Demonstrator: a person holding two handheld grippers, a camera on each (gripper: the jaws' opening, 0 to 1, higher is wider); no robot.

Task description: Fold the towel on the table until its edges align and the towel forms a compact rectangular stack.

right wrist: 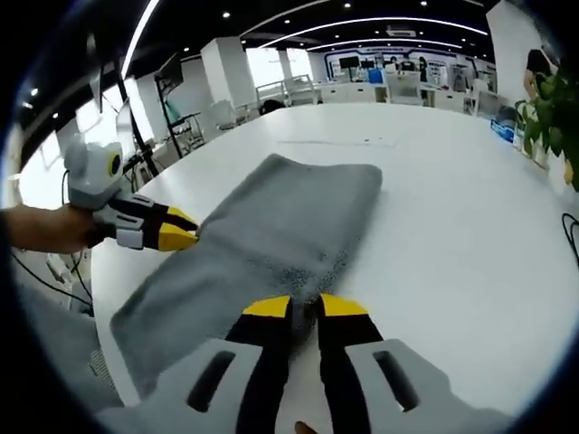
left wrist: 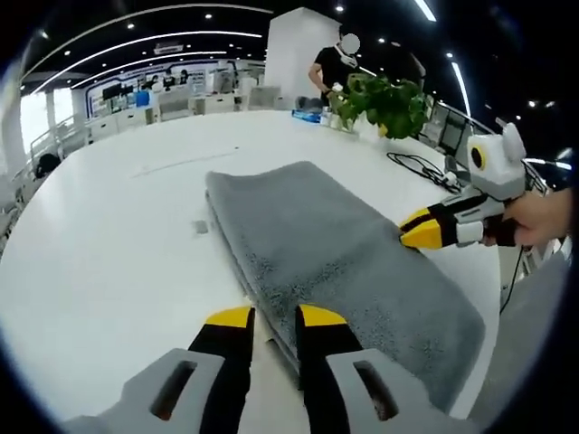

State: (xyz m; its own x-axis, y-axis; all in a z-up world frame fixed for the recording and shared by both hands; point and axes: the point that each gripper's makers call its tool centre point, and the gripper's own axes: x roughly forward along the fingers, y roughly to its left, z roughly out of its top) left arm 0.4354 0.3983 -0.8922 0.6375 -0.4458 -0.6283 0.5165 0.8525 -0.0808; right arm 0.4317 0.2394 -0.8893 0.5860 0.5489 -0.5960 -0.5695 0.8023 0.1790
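Note:
A grey towel [left wrist: 335,244] lies folded in a long flat strip on the white table [left wrist: 118,244]. My left gripper [left wrist: 276,316] is at the middle of its near long edge, jaws almost together with the towel's edge between them. From the right gripper view, that left gripper [right wrist: 190,233] shows its yellow tips pinched at the towel [right wrist: 280,217]. My right gripper [right wrist: 305,307] is closed on the opposite long edge, fuzzy cloth showing between its jaws. It also appears as the right gripper [left wrist: 407,232] in the left gripper view, with a hand behind it.
A potted plant [left wrist: 384,104] and black cables [left wrist: 421,167] sit at the table's far right. A blue box [left wrist: 308,116] lies near a person standing at the back. The table edge [right wrist: 99,307] runs close to the towel's end. Desks and chairs fill the room behind.

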